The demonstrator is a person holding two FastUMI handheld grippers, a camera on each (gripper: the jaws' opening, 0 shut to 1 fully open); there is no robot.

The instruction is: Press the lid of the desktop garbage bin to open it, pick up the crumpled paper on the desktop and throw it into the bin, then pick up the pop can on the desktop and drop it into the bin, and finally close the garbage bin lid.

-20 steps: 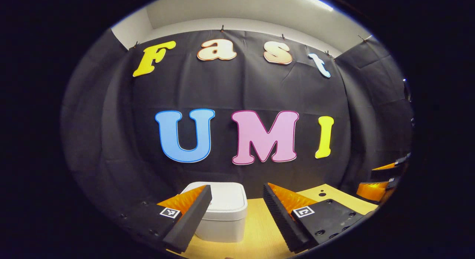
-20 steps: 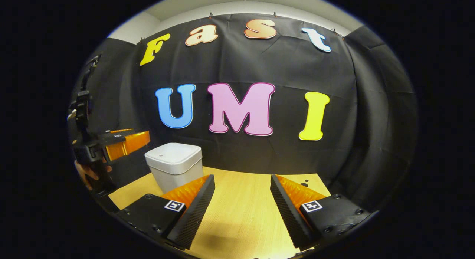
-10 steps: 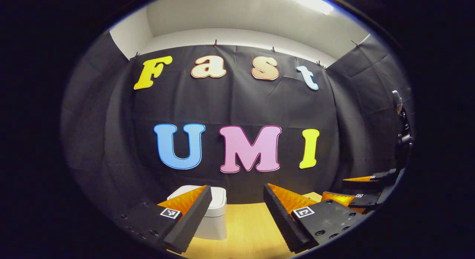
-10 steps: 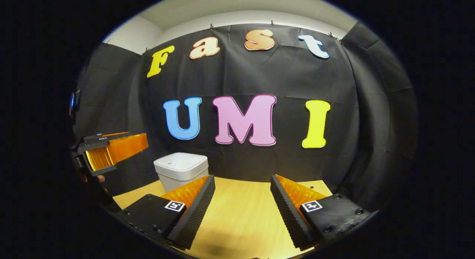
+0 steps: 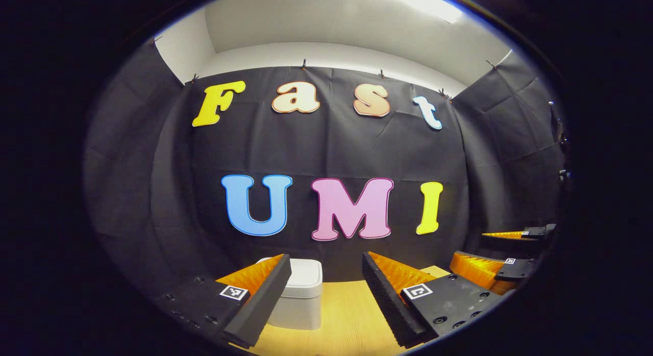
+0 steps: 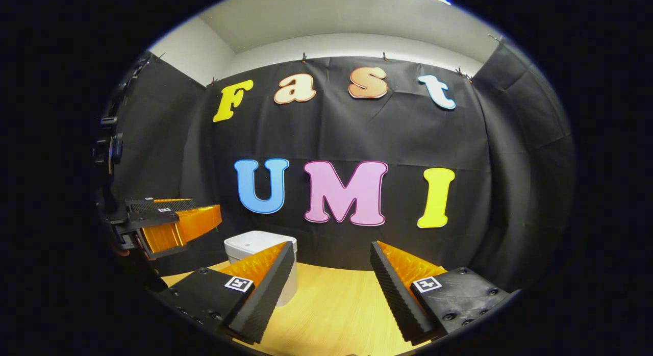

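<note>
The garbage bin [image 5: 302, 300] is sitting on the table [image 5: 347, 320] near the black cloth wall, its lid [image 6: 255, 242] lying flat and closed (so its contents are hidden). The left tool [image 5: 326, 269] is hovering spread and empty in front of it; the right tool [image 6: 331, 259] is likewise hovering spread, holding nothing.

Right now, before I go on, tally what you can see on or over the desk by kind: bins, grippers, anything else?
Bins: 1, the bin, lid down, on the desk.
Grippers: 2, left gripper and right gripper, both open with nothing between their fingers.
Total: 3.
</note>
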